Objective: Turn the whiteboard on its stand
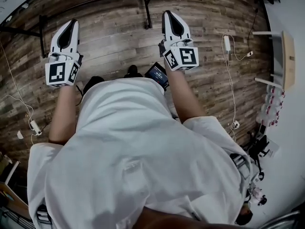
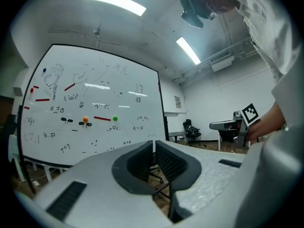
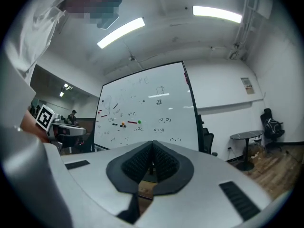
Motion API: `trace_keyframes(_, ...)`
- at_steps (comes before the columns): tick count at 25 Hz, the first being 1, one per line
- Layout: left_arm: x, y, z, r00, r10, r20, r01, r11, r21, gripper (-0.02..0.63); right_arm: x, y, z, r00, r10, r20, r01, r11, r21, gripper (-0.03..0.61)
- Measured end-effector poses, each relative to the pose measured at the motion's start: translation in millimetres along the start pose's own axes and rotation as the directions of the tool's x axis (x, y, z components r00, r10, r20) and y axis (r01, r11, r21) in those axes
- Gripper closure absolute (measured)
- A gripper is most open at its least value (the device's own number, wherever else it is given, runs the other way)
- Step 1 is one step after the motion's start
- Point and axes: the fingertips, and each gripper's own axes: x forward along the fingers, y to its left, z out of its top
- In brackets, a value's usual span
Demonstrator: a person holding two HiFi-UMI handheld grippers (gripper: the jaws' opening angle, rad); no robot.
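Fingers point(image 2: 172, 164) of the left gripper point(image 2: 153, 148) sit almost together, ribbed pads facing each other with nothing caught between them. The gripper is held out level over the wooden floor point(image 1: 114, 42), empty.

Ahead of it, well apart from both tools, stands the whiteboard point(image 2: 95, 103). It fills the left half of the left gripper view and sits in the middle of the right gripper view, upright and covered in marker doodles, with red strips and small round magnets point(image 2: 85, 119) stuck on it. From the head view only a pale corner shows at the upper left, and the black tubes of the stand point(image 1: 95, 1) run along the top of the frame.

On the right, the right gripper point(image 3: 152, 148) has its jaws fully closed on nothing.

From where I stand, that board looks big, stiff and fairly heavy, so it should swing as one piece and carry some momentum once it goes. The glossy face would likely be slippery and the drawings would smear. The dark frame along a side edge looks the sensible place to grip or push, one tool on each side.
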Motion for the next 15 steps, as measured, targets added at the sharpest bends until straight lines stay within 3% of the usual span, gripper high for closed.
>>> trace_keyframes(5, -47, 65, -3, 1.000, 0.020, 0.002, -0.020, 1.000, -0.016, 0.591, 23, 69, 8, 1.000, -0.013, 0.009, 0.014, 1.000, -0.020, 0.580)
trace_keyframes(9, -90, 119, -11, 0.999, 0.035, 0.002, -0.035, 0.998, -0.047, 0.591, 32, 119, 1, 0.999, -0.052, 0.010, 0.051, 0.995, 0.082, 0.580)
trace_keyframes(15, -138, 161, -38, 1.000, 0.005, -0.010, -0.005, 0.997, -0.071, 0.592, 30, 182, 1, 0.995, -0.094, 0.033, 0.092, 0.993, 0.070, 0.580)
